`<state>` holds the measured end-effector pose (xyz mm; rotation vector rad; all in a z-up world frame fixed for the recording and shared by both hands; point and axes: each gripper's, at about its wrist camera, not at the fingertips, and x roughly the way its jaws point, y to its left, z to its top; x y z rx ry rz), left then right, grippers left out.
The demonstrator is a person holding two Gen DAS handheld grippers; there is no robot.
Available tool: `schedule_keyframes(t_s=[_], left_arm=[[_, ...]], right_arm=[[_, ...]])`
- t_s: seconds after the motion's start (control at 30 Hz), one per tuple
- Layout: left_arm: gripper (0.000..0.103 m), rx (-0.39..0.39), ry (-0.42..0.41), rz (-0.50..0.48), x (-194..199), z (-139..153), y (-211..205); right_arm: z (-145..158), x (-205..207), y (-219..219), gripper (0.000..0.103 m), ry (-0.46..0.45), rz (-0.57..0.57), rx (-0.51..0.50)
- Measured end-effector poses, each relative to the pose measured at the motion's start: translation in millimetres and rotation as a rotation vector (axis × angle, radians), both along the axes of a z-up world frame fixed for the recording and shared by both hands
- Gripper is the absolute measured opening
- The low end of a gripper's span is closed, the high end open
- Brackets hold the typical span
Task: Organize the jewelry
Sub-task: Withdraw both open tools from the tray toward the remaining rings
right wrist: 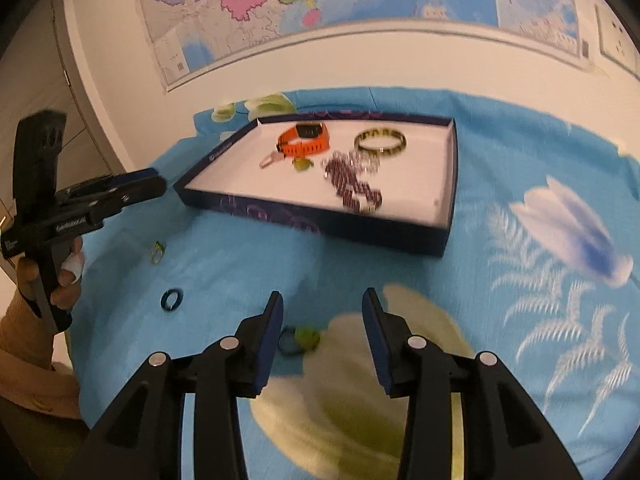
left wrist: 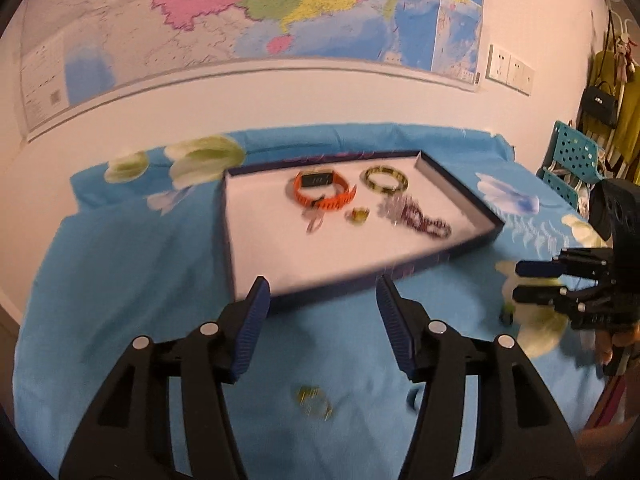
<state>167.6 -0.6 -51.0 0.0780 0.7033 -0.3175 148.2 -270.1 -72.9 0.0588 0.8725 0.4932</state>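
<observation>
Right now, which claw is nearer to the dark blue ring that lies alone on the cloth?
The left claw. In the right wrist view the dark blue ring lies toward the left claw's side, a little below it. The right claw is further off, with a green-and-blue ring near its left finger.

Place: a lived-in home room.
Wall at 12 o'clock: big coloured map (left wrist: 256,4), wall sockets (left wrist: 510,68).
At 3 o'clock: hanging handbag (left wrist: 600,105) and clothes.
Underfoot: flowered blue bedsheet (right wrist: 500,168).
</observation>
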Motion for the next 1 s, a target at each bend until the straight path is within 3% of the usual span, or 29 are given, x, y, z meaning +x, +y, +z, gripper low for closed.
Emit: schedule_keyframes(t_s=[0.47,0.73,1.0], left_arm=[[0.055,-0.006,0.058,-0.064,-50.8,-27.2,2.3],[0.054,0.008,0.102,-0.01,-40.3,-36.7,5.3],[0.04,0.01,0.17,0.005,-20.8,-47.2,6.6]], right_arm=[[-11.9,-18.2,17.7,0.039,0.022,0.01,-0.03],[-12.0,-14.8,21.4,0.038,0.021,-0.004,-0.042],[-12.6,-12.0,23.1,0.034,0.022,-0.014,-0.057]])
